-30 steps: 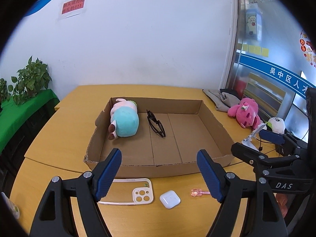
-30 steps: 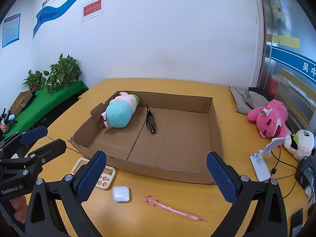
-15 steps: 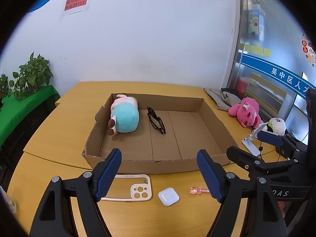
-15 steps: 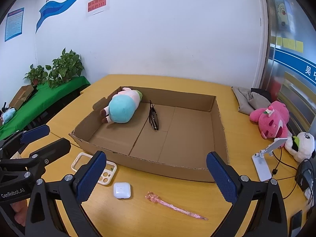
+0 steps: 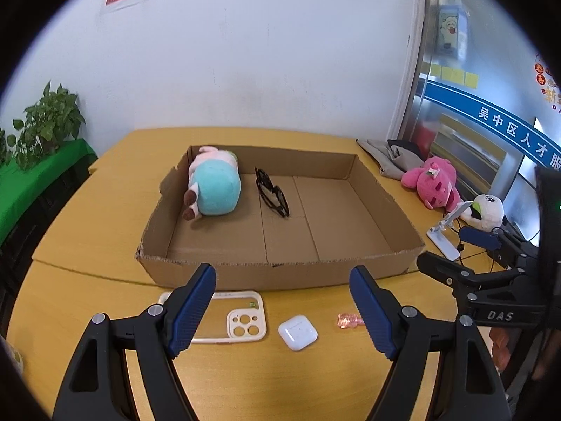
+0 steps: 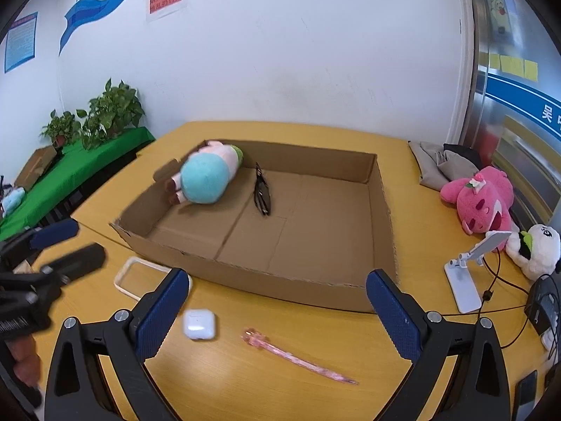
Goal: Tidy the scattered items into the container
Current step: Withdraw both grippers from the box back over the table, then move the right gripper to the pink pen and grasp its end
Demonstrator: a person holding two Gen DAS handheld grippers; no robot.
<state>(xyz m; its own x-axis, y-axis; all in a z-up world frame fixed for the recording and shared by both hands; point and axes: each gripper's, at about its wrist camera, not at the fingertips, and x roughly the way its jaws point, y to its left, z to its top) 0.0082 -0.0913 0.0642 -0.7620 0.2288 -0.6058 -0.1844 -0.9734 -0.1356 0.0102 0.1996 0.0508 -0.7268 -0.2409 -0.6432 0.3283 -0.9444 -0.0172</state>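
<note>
Both hand-held grippers, left [image 5: 282,310] and right [image 6: 275,310], wide open, empty, above tabletop [image 6: 245,379]. Phone case [image 5: 228,315], earbuds case [image 6: 199,324], pink pen [image 6: 298,359] lie before cardboard box [image 6: 280,280]. Best approach: descend squarely, straddle earbuds case, close gently.

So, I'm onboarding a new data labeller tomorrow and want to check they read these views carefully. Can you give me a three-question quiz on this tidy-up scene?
1. True or false: the sunglasses lie inside the cardboard box.
2. Multiple choice: which item lies on the table between the phone case and the pink pen? A) teal plush toy B) white earbud case C) phone stand
3. Fill in: the left gripper and the right gripper are both ____, holding nothing.

Key: 1 true; 2 B; 3 open.
</note>
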